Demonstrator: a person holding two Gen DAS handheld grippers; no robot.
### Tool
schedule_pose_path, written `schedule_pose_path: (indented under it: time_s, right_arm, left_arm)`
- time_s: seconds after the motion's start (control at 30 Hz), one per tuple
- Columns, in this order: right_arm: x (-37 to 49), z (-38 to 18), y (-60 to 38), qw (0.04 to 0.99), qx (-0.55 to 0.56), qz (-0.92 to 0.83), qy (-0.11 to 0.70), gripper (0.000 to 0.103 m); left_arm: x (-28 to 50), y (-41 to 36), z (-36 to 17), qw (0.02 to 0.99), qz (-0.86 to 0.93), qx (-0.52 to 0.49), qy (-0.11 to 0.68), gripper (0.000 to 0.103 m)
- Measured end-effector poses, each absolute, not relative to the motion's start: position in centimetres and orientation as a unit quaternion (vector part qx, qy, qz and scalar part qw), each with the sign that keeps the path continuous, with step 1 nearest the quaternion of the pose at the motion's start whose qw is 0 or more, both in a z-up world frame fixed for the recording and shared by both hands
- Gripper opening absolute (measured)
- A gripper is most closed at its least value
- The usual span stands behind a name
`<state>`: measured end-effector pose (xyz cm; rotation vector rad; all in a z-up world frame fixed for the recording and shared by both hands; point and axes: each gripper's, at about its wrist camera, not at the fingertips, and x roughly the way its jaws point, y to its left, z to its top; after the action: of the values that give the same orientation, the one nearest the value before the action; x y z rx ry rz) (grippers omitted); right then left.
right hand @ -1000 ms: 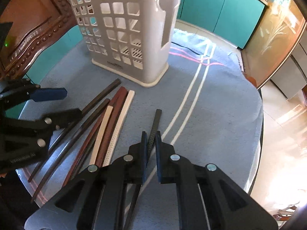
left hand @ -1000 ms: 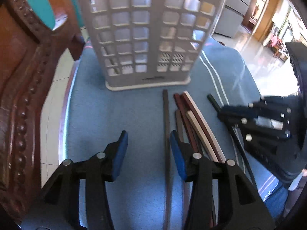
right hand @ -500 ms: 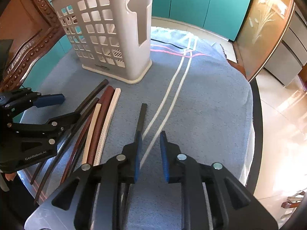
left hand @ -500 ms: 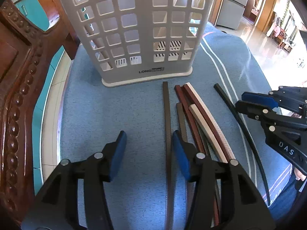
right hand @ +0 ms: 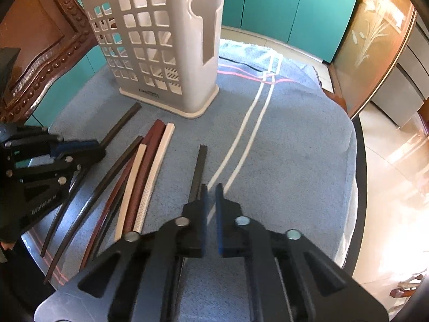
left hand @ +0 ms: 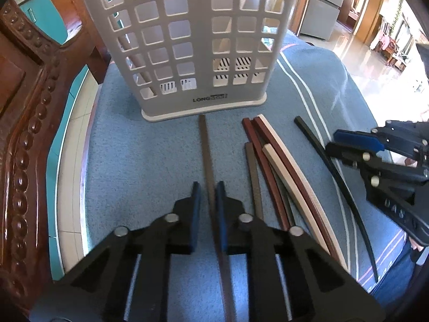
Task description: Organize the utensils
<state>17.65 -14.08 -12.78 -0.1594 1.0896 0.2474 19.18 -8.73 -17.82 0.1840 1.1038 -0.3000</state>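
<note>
A white perforated utensil basket (left hand: 193, 53) (right hand: 161, 53) stands upright on the blue cloth. In front of it lie several chopsticks (left hand: 268, 166) (right hand: 144, 174) in dark red, cream and brown. My left gripper (left hand: 208, 196) (right hand: 88, 147) is closing tight on a separate dark brown chopstick (left hand: 205, 147) (right hand: 120, 123), which runs between its blue pads towards the basket. My right gripper (right hand: 211, 201) (left hand: 348, 147) is closing with only cloth showing in the narrow gap. The black chopstick (right hand: 199, 166) (left hand: 321, 155) lies just left of it and passes under its left finger.
The blue cloth (left hand: 134, 161) with white stripes covers a round table whose dark edge (right hand: 362, 161) curves along the right. A carved wooden chair back (left hand: 24, 134) rises close on the left. Teal cabinets (right hand: 281, 5) and tiled floor lie beyond.
The left jaws went from wide open beside the dark brown chopstick to closed around it. The right jaws opened slightly half a second ago and have closed again.
</note>
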Motion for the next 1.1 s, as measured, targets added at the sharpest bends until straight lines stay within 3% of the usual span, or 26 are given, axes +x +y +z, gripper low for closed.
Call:
schedule_pose_path:
  time_s: [0.67, 1.1]
  right_arm:
    - [18.4, -12.4, -14.3, 0.845, -0.063, 0.101, 0.521, 0.004]
    - [18.8, -13.7, -15.1, 0.837, -0.063, 0.089, 0.536, 0.007]
  left_arm:
    - [17.8, -7.0, -17.7, 0.84, -0.14, 0.076, 0.519, 0.007]
    - [18.0, -8.4, -17.7, 0.843, -0.124, 0.089, 0.515, 0.018]
